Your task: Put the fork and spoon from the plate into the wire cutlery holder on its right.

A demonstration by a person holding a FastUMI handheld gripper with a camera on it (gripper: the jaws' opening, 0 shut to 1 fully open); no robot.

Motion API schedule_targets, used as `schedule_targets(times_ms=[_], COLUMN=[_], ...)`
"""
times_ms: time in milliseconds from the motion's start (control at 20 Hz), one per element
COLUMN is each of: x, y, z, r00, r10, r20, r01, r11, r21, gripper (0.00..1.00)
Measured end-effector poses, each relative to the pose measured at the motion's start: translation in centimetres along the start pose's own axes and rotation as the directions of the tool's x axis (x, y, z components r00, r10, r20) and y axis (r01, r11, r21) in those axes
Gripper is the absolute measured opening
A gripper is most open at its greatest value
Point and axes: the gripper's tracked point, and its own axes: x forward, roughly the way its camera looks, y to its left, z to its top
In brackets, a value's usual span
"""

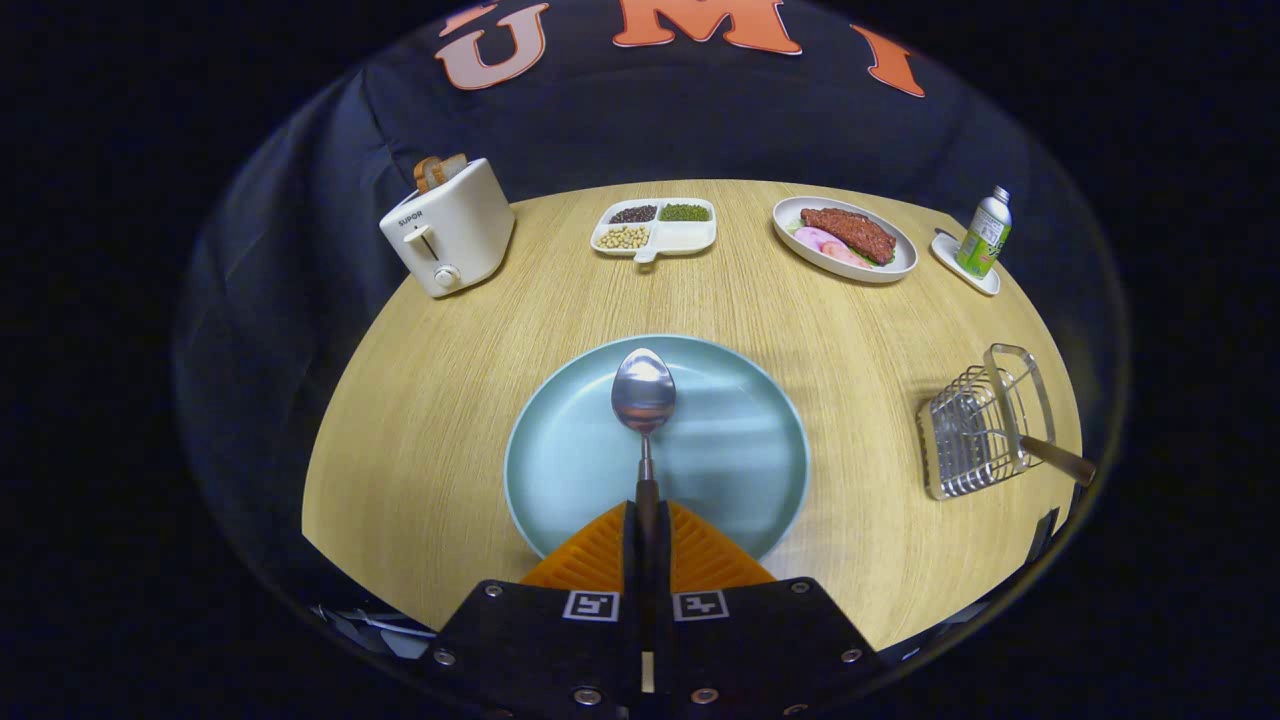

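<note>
While clamping spoon [643, 392], gripper [646, 520] level.

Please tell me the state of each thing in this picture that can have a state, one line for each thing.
gripper: shut on the spoon's handle
spoon: held, bowl over the plate
plate: on the table, nothing lying on it
wire cutlery holder: right of the plate, one handle sticking out of it
toaster: bread standing up in the slot
bottle: upright, capped
divided dish: three sections filled, one empty
</note>
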Motion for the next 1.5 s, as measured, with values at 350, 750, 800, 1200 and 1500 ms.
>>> schedule_targets(times_ms=[350,750,800,1200,1500], x=[-7.9,-13.0,-13.1,-11.0,-8.5], y=[-8.6,-18.5,-19.4,-23.3,-23.6], z=[3.8,4.7,4.4,2.7,2.5], r00=[0.998,0.967,0.957,0.870,0.815], r10=[-0.011,-0.112,-0.120,-0.161,-0.185], r20=[-0.061,-0.230,-0.263,-0.467,-0.550], r01=[0.007,0.073,0.076,0.068,0.039], r11=[0.998,0.983,0.982,0.976,0.963], r21=[-0.065,-0.168,-0.173,-0.209,-0.267], gripper=[0.05,0.05,0.05,0.05,0.05])
